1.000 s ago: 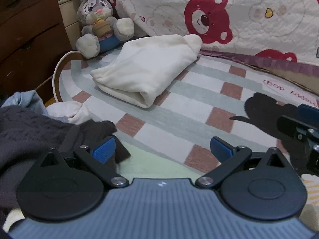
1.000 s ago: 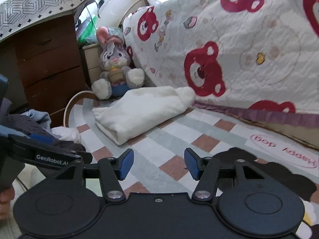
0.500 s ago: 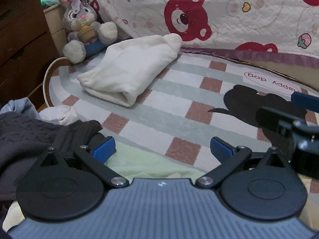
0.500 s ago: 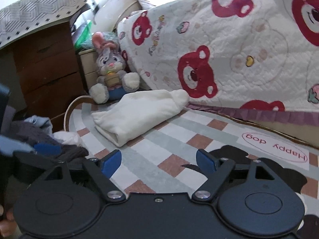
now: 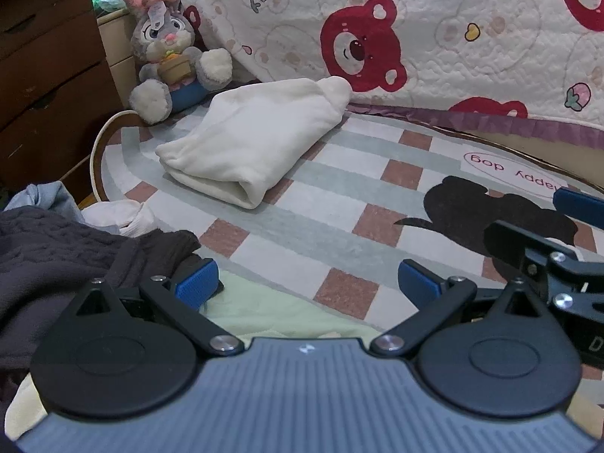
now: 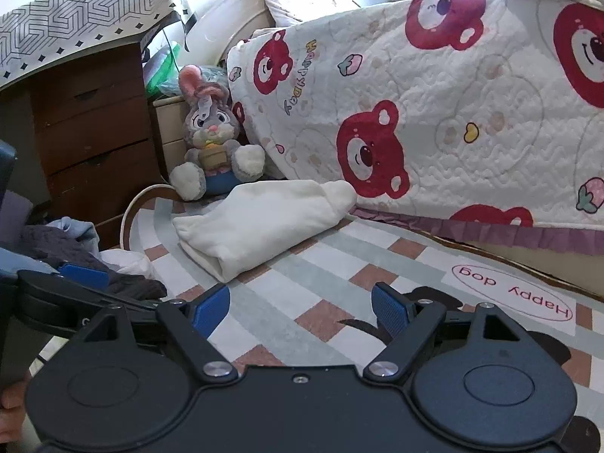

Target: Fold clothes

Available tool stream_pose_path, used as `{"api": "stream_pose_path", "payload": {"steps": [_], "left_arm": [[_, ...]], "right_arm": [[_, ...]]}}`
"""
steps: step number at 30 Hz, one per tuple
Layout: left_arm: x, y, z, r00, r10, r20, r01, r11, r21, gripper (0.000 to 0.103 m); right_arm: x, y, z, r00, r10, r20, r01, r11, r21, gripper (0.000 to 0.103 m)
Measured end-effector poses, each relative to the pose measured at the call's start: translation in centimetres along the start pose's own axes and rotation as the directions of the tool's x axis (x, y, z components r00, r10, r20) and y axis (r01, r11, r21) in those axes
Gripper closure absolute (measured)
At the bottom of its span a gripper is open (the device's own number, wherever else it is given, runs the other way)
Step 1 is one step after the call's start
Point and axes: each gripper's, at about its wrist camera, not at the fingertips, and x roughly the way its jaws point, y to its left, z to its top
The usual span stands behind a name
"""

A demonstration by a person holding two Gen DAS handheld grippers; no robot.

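A folded cream garment [image 5: 256,147] [image 6: 260,226] lies on the checked rug [image 5: 339,204] [image 6: 321,260], far ahead of both grippers. A heap of unfolded clothes, dark grey knit [image 5: 56,253] [image 6: 56,245] with light blue and white pieces, sits at the left. A pale green cloth [image 5: 271,313] lies just under my left gripper [image 5: 307,283], which is open and empty, its left finger beside the dark knit. My right gripper [image 6: 300,311] is open and empty above the rug. The right gripper's fingers [image 5: 577,204] show at the right edge of the left wrist view.
A plush rabbit [image 5: 170,60] [image 6: 211,151] sits behind the folded garment. A brown drawer chest [image 5: 45,75] [image 6: 87,143] stands at the left. A bear-print quilt [image 5: 434,37] [image 6: 453,120] hangs down the bed side behind the rug. A hand [image 6: 11,411] holds the left gripper.
My right gripper has opened wider. Both grippers have lifted and pulled back slightly, so the folded cream garment sits further away in view. The left gripper stays open.
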Motion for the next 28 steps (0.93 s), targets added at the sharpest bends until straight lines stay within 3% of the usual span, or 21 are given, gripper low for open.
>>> {"api": "stream_pose_path", "payload": {"steps": [28], "left_arm": [[0.3, -0.19, -0.05, 1.0, 0.015, -0.013, -0.015, 1.0, 0.017, 0.0]], "right_arm": [[0.18, 0.69, -0.75, 0.999, -0.01, -0.042, 0.008, 0.999, -0.036, 0.017]]}}
